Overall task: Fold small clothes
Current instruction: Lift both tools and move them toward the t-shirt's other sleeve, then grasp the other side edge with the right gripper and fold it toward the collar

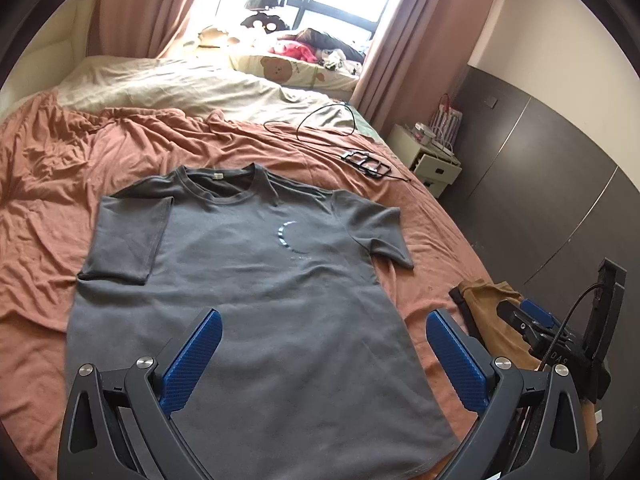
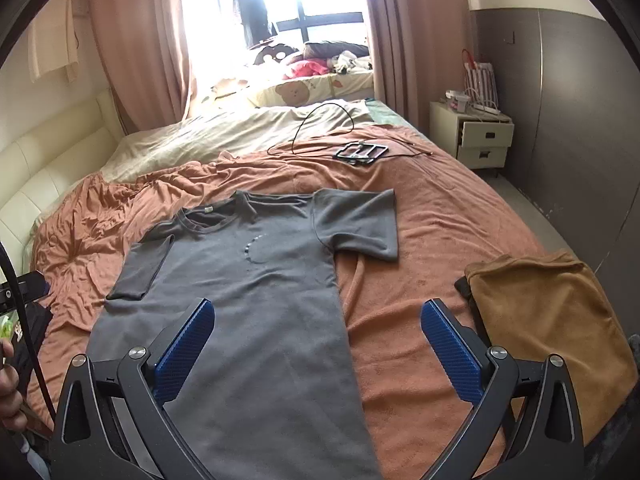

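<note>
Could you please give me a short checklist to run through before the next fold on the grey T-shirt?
1. Left tongs open and empty: ok.
2. Right tongs open and empty: ok.
3. Grey T-shirt lying flat, front up, on the bedspread: ok.
4. Left sleeve folded in over the body: ok.
5. Right sleeve folded in: not ok, it lies spread outward.
6. Brown garment apart from the T-shirt: ok.
</note>
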